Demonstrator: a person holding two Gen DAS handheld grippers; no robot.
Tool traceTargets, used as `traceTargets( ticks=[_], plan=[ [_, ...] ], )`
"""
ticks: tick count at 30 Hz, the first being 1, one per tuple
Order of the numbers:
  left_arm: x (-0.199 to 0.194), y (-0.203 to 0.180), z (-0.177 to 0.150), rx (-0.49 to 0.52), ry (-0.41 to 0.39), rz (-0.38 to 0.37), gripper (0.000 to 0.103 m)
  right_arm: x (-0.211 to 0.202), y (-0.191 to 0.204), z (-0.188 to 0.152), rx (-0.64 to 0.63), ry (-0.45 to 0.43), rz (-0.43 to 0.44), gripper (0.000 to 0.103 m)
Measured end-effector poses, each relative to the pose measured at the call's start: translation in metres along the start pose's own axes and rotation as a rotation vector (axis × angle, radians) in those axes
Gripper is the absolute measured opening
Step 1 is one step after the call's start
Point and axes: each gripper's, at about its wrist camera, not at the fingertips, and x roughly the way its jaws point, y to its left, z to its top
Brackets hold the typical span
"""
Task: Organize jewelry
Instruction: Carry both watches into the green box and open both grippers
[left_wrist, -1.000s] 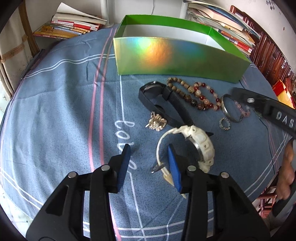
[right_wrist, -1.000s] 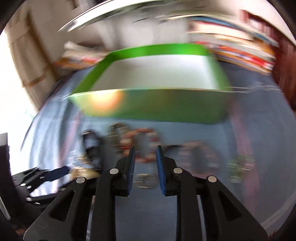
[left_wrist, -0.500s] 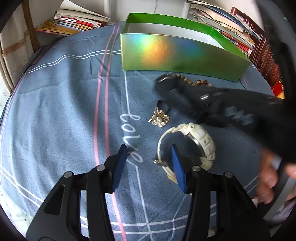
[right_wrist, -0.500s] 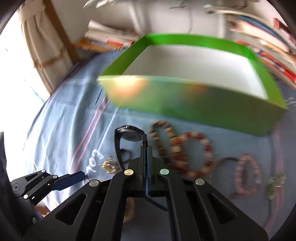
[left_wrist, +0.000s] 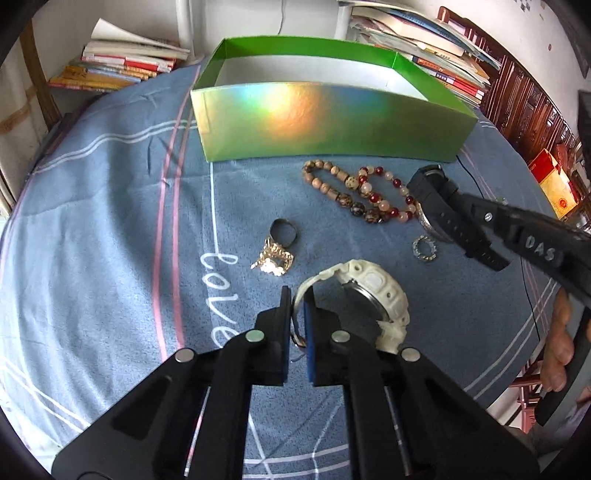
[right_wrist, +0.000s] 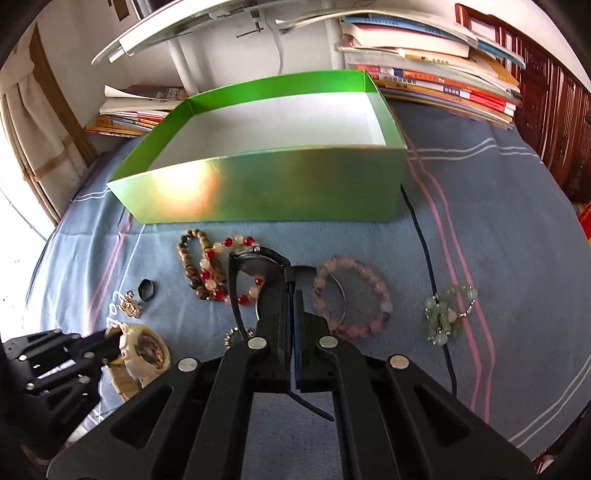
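Left wrist view: my left gripper (left_wrist: 296, 295) pinches the strap of the chunky cream watch (left_wrist: 373, 291), near on the blue cloth. Right wrist view: my right gripper (right_wrist: 291, 295) clamps the black watch (right_wrist: 255, 264) strap, before the green box (right_wrist: 266, 184)

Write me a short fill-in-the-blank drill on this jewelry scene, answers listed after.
1. The left gripper is shut on the strap of the ____ watch.
2. The right gripper is shut on the strap of the ____ watch.
3. The open box behind the jewelry is ____ outside.
4. The tablecloth is mostly ____.

Missing words: white; black; green; blue
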Motion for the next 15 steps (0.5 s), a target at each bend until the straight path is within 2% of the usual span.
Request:
traceTargets(
  ticks=[3, 9, 15],
  plan=[
    [-0.009, 0.002, 0.005, -0.003, -0.026, 0.016, 0.007, -0.006, 0.003, 0.003, -0.005, -0.018, 0.007, 0.002],
    [-0.038, 0.013, 0.025, -0.014, -0.105, 0.002, 0.008, -0.035, 0.006, 0.021, -0.020, -0.112, 0.027, 0.002],
    [-0.065, 0.026, 0.078, -0.045, -0.234, 0.018, 0.008, -0.063, 0.005, 0.065, -0.031, -0.247, 0.021, 0.002]
  ],
)
